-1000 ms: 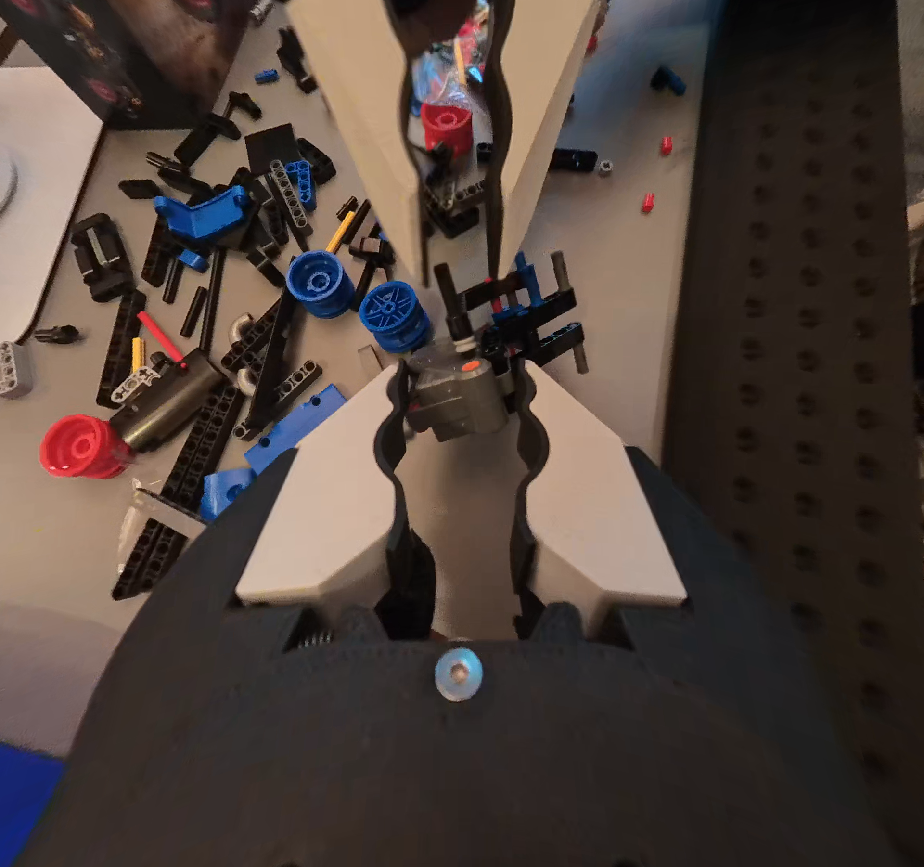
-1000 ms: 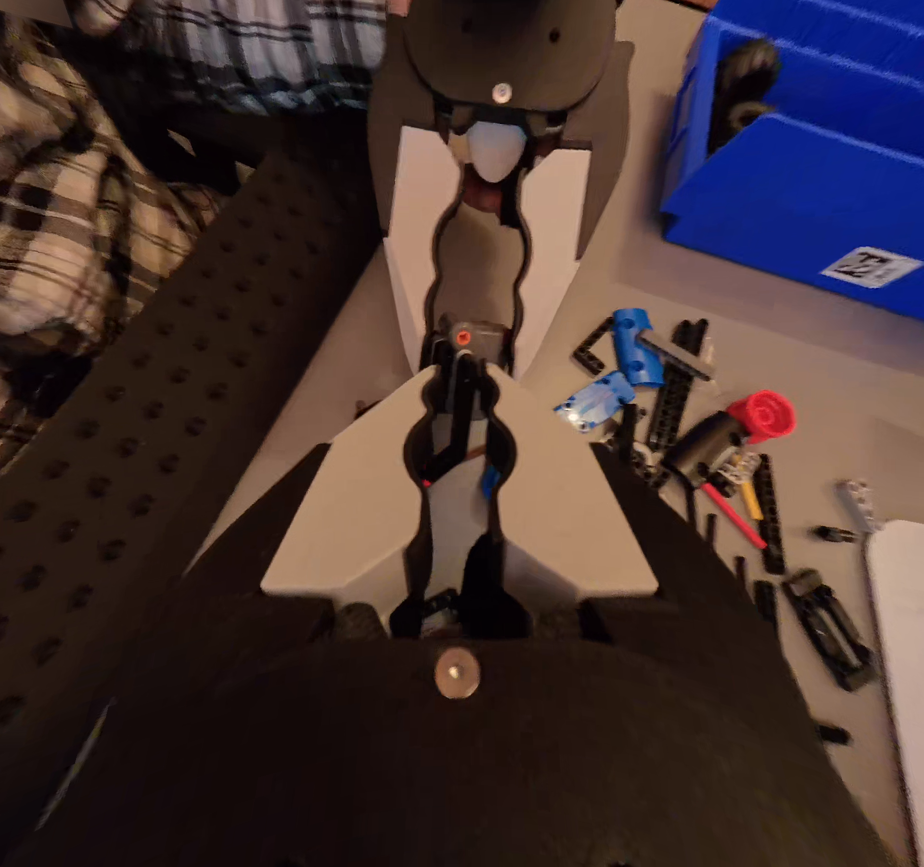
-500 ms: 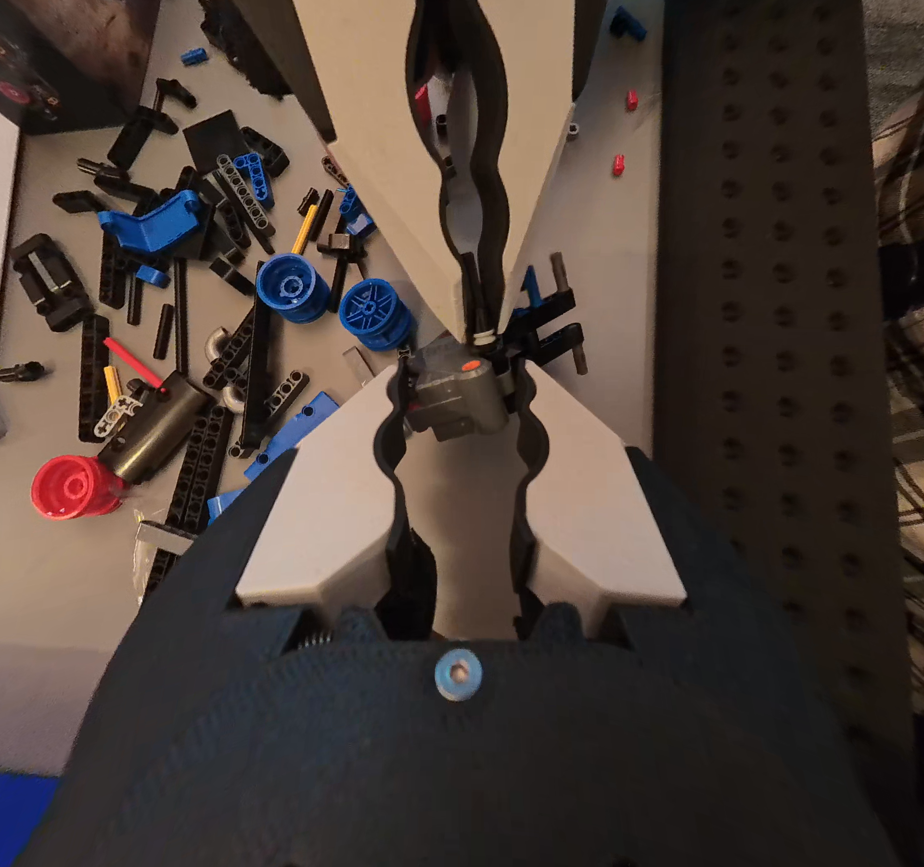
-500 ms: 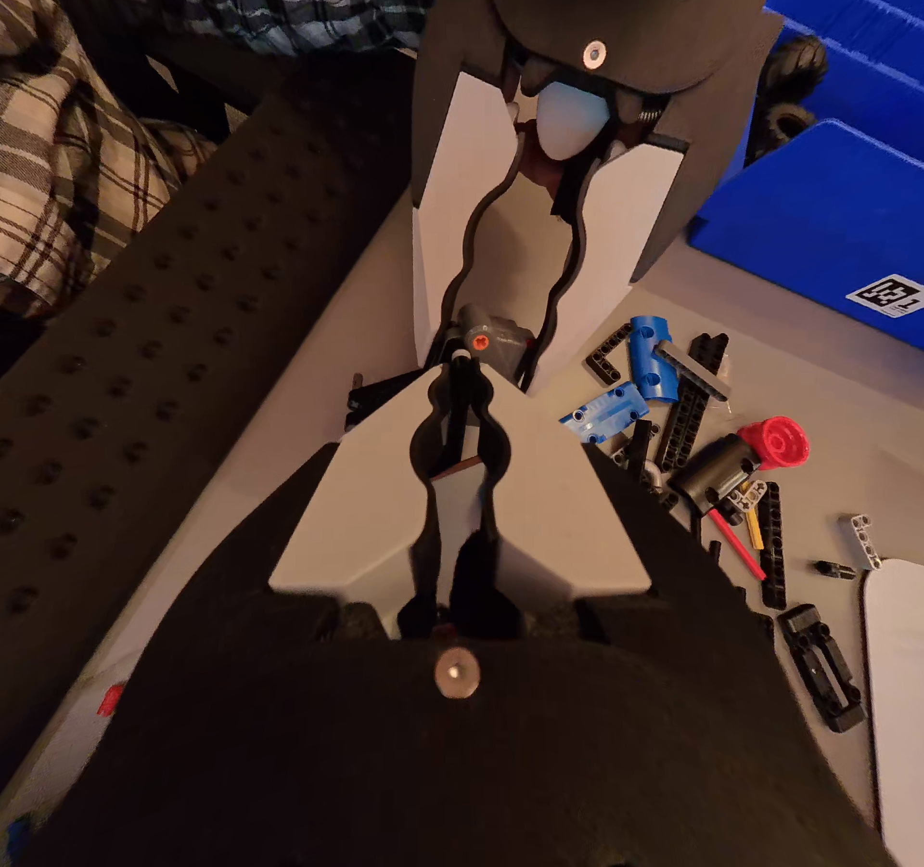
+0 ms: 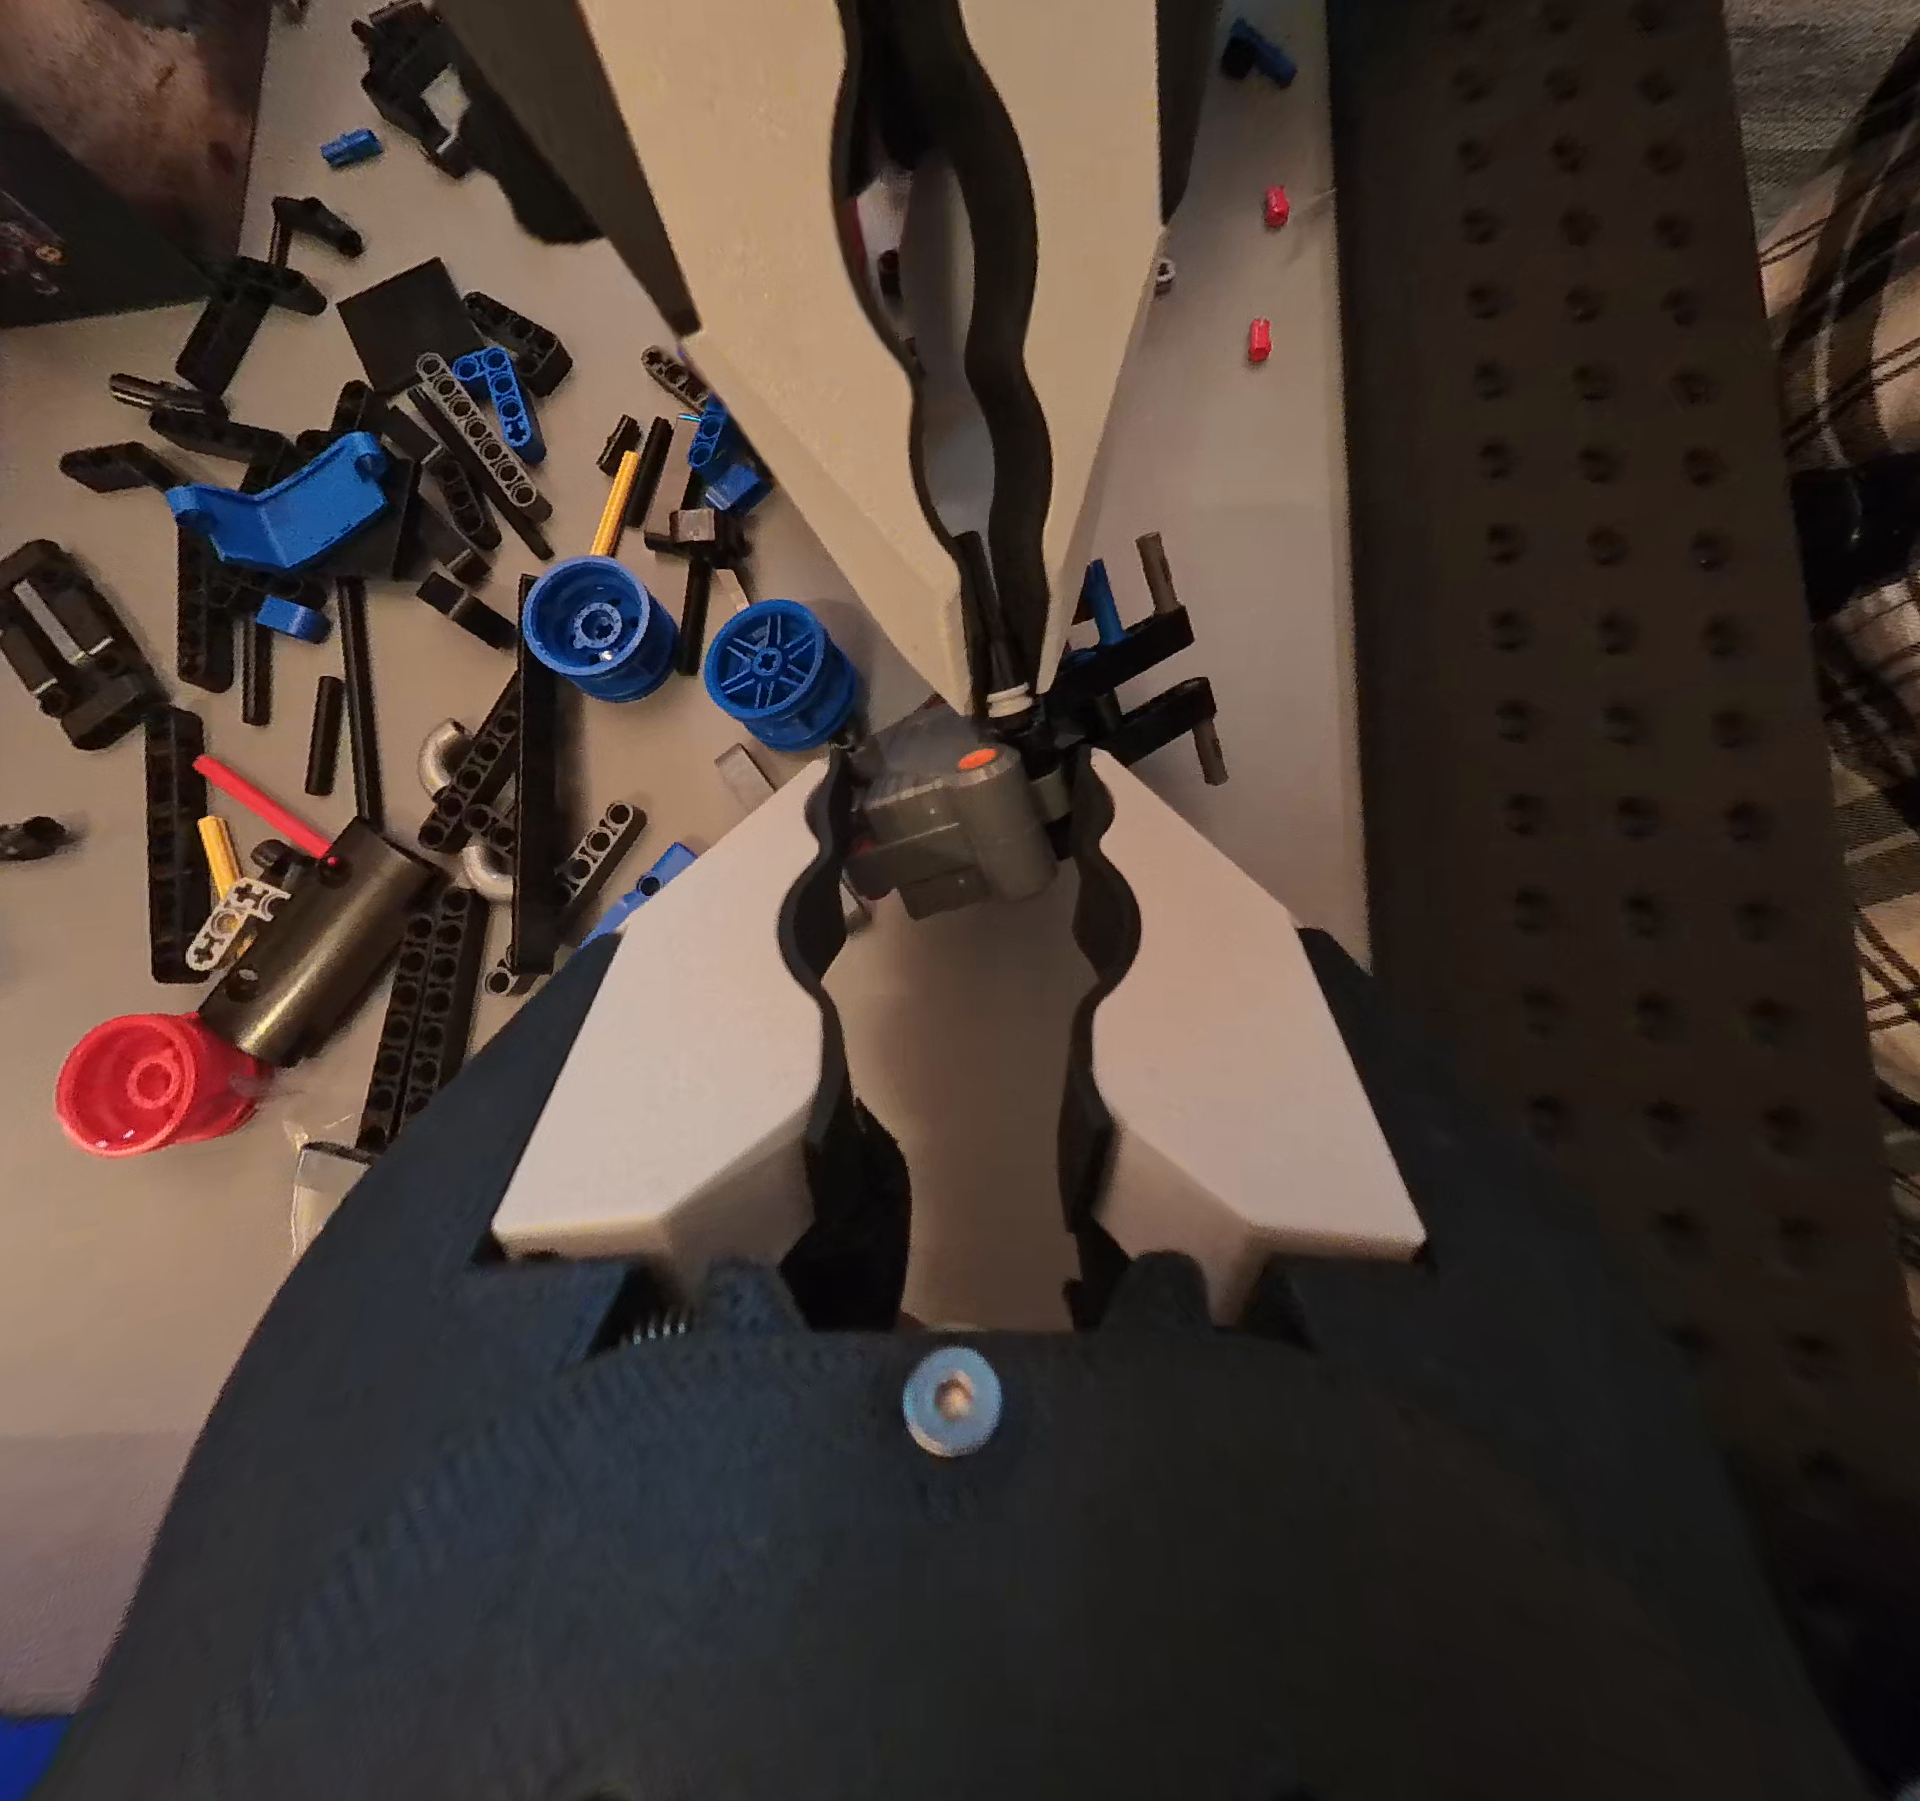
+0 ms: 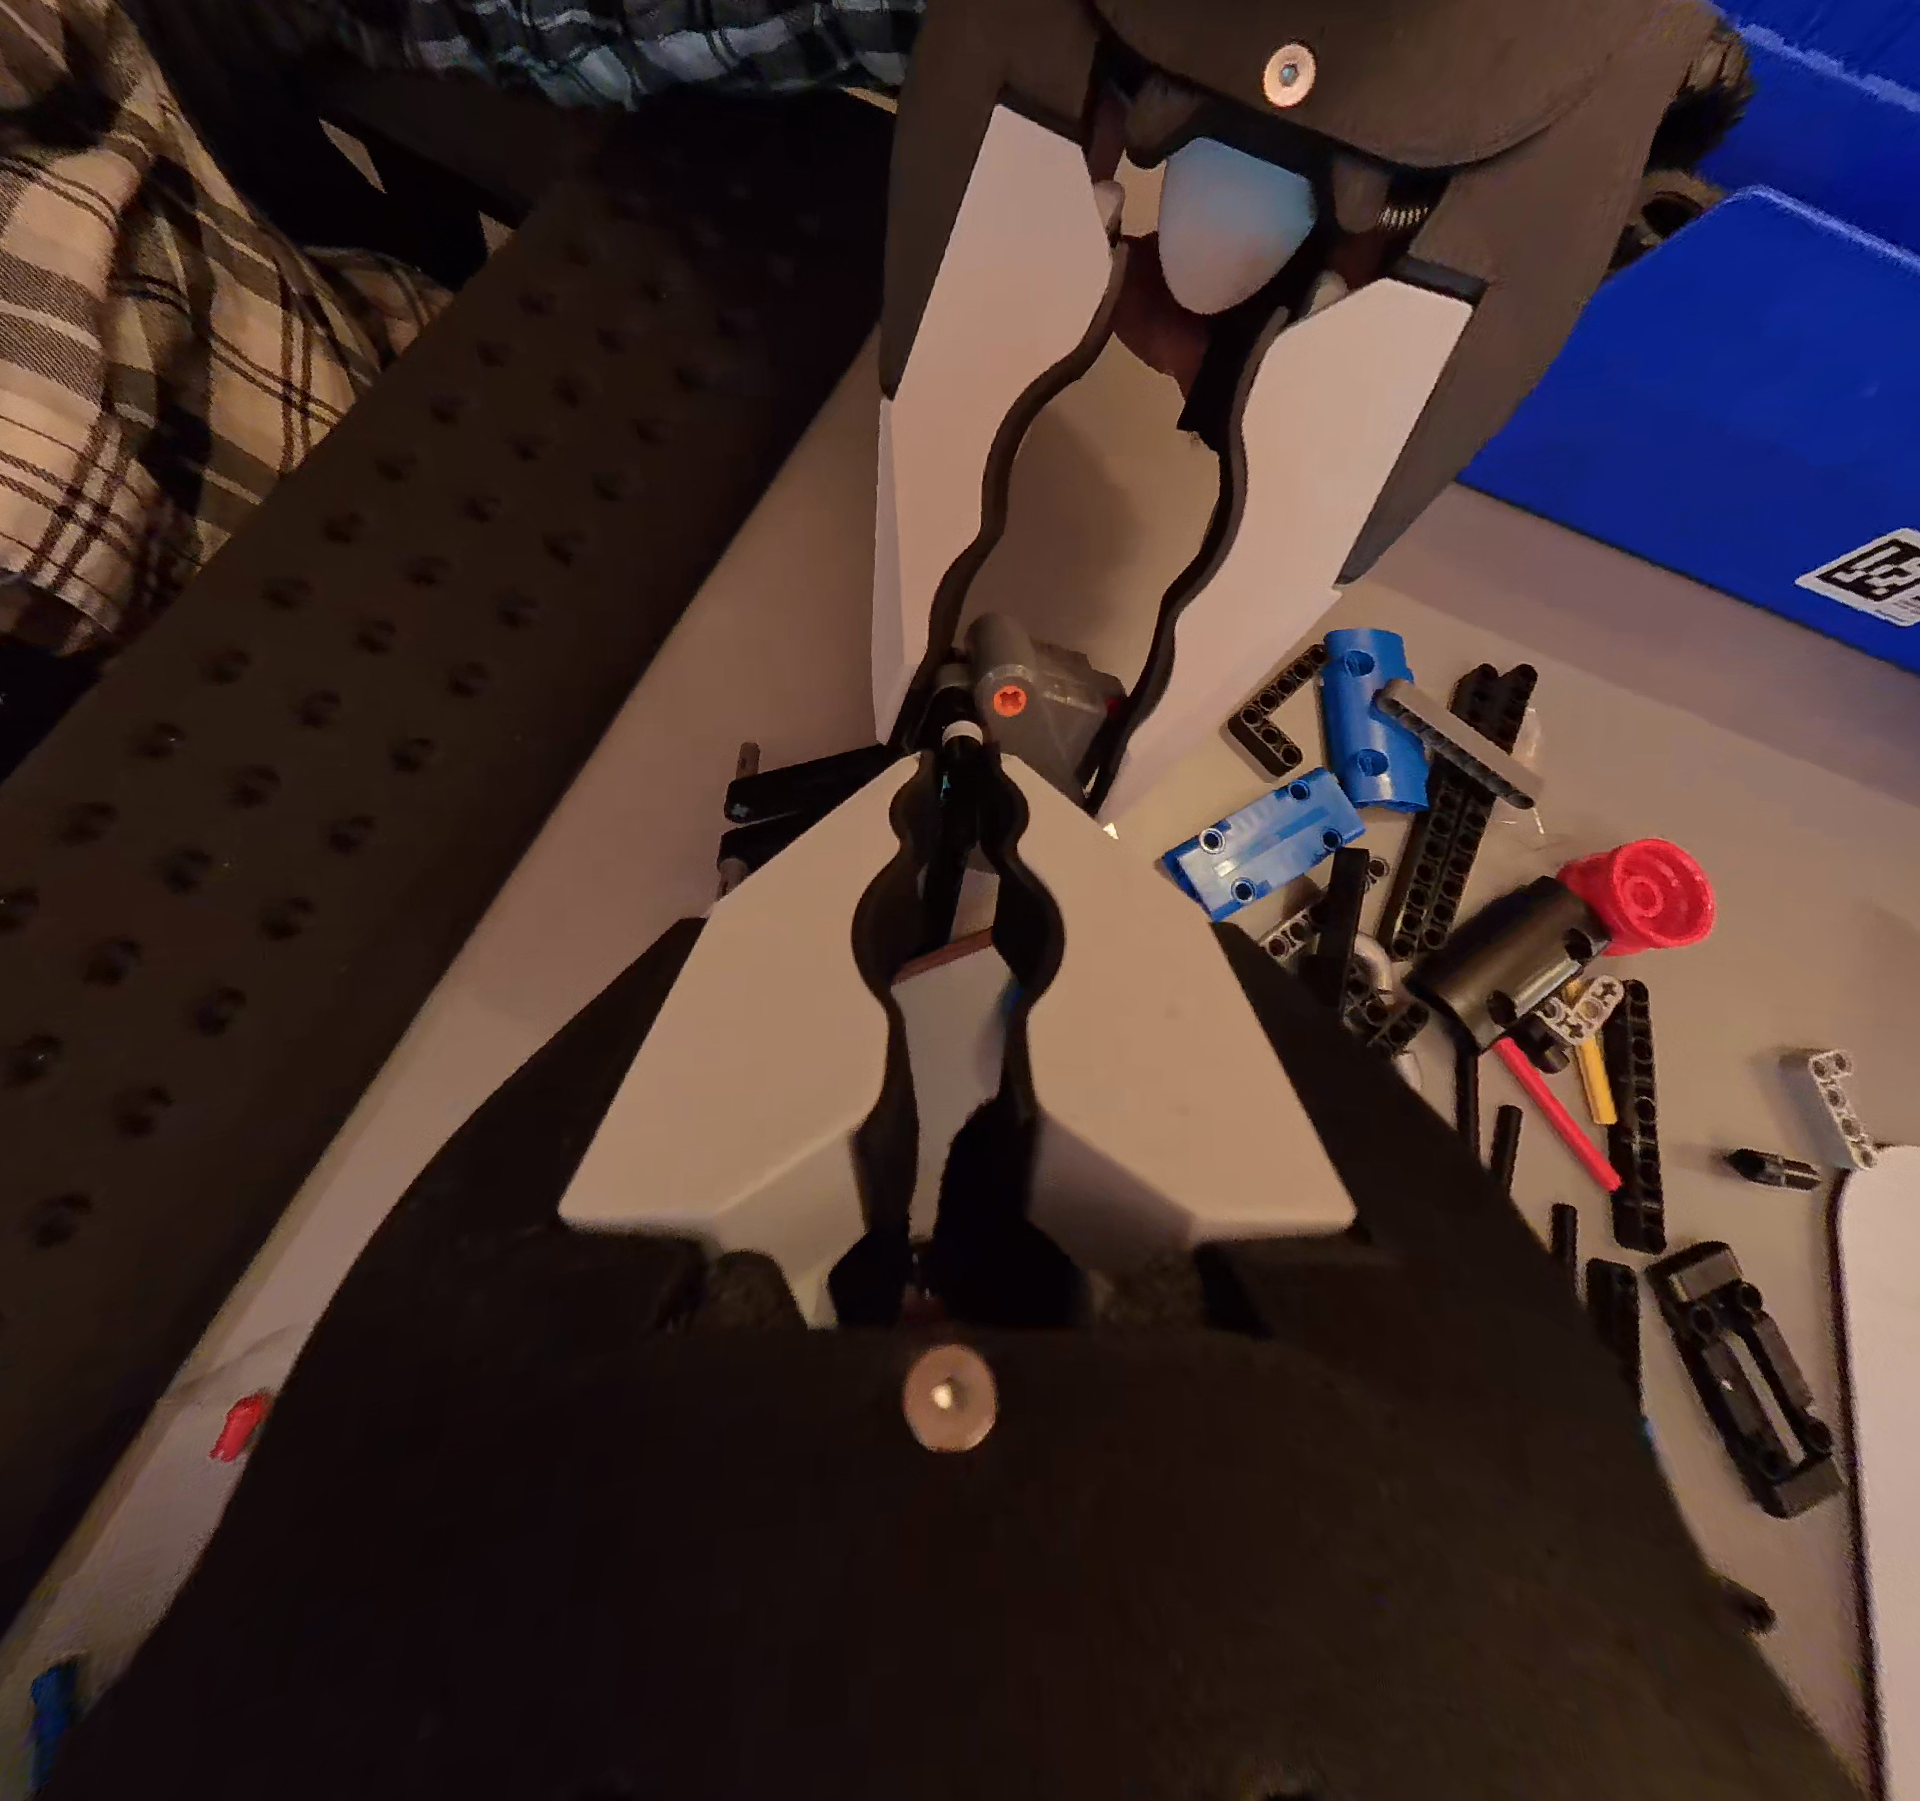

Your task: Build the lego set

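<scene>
Left wrist view: loose parts (image 5: 343, 733) scattered left of frame; left gripper (image 5: 951, 795) at centre, fingers part-spread, clamping grey motor (image 5: 951, 821). Right gripper (image 5: 992, 650) above, fingers nearly closed, pinching black axle (image 5: 982, 608) at motor top. Studded black mat (image 5: 1558, 608) right.

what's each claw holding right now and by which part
The left claw grips the grey motor block by its sides, at the fingertips. The right claw pinches a thin black axle along its shaft, its end at the block.
</scene>
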Motion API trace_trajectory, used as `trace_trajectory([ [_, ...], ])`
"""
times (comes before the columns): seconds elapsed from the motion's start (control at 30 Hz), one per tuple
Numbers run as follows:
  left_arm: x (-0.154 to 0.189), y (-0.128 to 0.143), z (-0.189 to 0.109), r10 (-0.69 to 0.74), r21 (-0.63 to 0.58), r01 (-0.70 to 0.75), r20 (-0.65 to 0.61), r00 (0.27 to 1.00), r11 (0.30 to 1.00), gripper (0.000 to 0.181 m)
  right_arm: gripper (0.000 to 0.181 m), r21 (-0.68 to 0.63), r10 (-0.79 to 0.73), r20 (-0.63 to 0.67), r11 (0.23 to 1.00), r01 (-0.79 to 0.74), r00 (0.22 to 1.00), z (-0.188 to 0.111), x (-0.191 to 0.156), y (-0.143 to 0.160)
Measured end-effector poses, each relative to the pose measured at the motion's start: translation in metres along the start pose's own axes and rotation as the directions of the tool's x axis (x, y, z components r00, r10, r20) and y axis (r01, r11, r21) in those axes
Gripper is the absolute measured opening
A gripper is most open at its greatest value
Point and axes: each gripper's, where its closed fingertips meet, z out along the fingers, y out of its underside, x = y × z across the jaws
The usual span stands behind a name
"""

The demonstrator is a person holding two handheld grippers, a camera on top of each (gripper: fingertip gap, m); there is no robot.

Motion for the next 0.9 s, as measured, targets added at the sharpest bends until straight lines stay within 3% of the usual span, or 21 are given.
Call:
trace_trajectory([
  [0.23, -0.001, -0.006, -0.004, -0.012, 0.032, 0.013, -0.037, 0.999, 0.999, 0.035, 0.005, -0.043, -0.016, -0.011, 0.999, 0.015, 1.000, 0.004, 0.001, 0.008],
  [0.4, -0.002, -0.006, -0.002, -0.026, 0.068, 0.028, -0.025, 0.999, 0.997, 0.037, 0.005, 0.018, 0.049, 0.008, 0.999, -0.049, 0.999, 0.002, 0.003, 0.007],
  [0.47, -0.011, -0.002, -0.004, -0.069, 0.067, 0.066, 0.050, 0.996, 0.996, 0.056, 0.005, 0.029, 0.058, 0.006, 0.998, -0.058, 0.998, 0.004, 0.003, 0.006],
  [0.6, -0.010, 0.009, -0.004, -0.125, 0.061, 0.119, 0.104, 0.987, 0.991, 0.051, 0.005, 0.025, 0.047, 0.000, 0.999, -0.047, 0.999, 0.005, 0.001, 0.003],
  [0.9, -0.007, 0.008, 0.000, -0.191, 0.193, 0.173, 0.076, 0.979, 0.966, 0.046, 0.005, 0.008, 0.057, -0.008, 0.998, -0.057, 0.998, 0.003, 0.001, 0.005],
])
